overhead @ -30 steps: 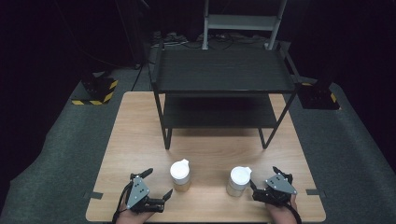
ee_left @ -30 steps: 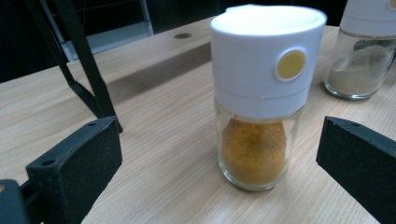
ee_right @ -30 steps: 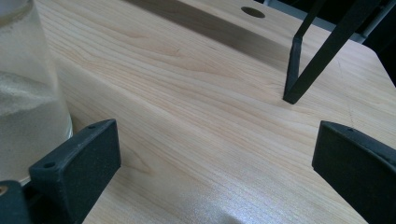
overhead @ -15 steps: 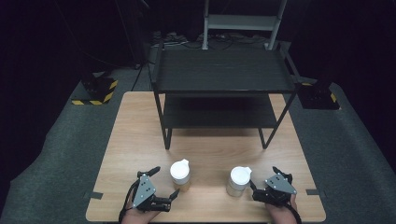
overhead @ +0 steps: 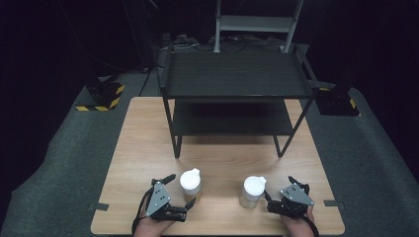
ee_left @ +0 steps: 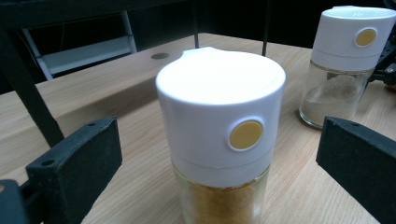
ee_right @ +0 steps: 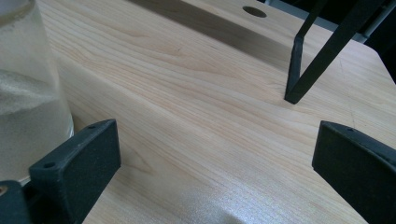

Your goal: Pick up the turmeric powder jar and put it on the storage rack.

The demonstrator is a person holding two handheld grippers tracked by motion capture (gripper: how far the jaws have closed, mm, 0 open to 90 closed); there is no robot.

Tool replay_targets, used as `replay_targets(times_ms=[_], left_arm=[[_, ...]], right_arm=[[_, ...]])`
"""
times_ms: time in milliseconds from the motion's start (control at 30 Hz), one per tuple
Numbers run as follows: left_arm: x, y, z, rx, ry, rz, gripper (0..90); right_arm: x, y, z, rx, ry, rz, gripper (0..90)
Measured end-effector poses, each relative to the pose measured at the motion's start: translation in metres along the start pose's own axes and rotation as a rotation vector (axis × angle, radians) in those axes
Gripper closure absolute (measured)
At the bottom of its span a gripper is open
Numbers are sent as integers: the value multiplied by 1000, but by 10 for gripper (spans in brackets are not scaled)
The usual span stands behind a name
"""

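Left gripper (overhead: 182,191) wide open astride yellow-spice jar (overhead: 190,182), near table (overhead: 222,158) front edge; right gripper (overhead: 279,190) wide open, empty, beside white-powder jar (overhead: 251,191).

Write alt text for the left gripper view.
A glass spice jar with a white cap and yellow-brown powder stands on the wooden table, between the open jaws of the left gripper, untouched. A second jar of pale powder stands behind it at right.

Two jars (overhead: 190,181) (overhead: 251,190) side by side before shelf (overhead: 236,75).

Dark room, grey carpet (overhead: 59,163) — black shelf rack (overhead: 236,74)
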State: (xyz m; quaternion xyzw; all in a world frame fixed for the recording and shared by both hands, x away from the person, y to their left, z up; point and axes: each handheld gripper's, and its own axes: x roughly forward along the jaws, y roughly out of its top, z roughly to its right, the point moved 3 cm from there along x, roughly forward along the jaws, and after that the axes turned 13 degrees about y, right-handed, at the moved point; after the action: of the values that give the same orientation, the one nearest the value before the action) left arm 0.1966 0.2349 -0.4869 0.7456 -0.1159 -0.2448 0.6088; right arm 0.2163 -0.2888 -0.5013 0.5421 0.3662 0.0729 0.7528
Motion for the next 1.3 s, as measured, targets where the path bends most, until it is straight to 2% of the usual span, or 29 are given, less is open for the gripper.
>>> replay_targets(times_ms=[267, 433, 600, 700, 833, 1100, 1300], left_arm=[[13, -3, 5, -7, -1, -4, 4], [16, -7, 6, -29, 17, 8, 4], [20, -11, 6, -59, 15, 7, 12], [22, -15, 3, -98, 3, 5, 45], [23, -18, 0, -114, -13, 8, 105], [25, -21, -2, -119, -23, 15, 194], [26, -22, 0, -105, -26, 20, 258]], right_arm=[[0, 0, 0, 0, 1, 2, 4], [0, 0, 0, 1, 3, 3, 5], [0, 0, 0, -1, 2, 2, 5], [0, 0, 0, -3, 0, 3, 4], [0, -1, -1, -8, -1, 3, 5], [1, 0, -2, -11, -4, -4, 5], [1, 0, -2, -10, -5, -3, 5]])
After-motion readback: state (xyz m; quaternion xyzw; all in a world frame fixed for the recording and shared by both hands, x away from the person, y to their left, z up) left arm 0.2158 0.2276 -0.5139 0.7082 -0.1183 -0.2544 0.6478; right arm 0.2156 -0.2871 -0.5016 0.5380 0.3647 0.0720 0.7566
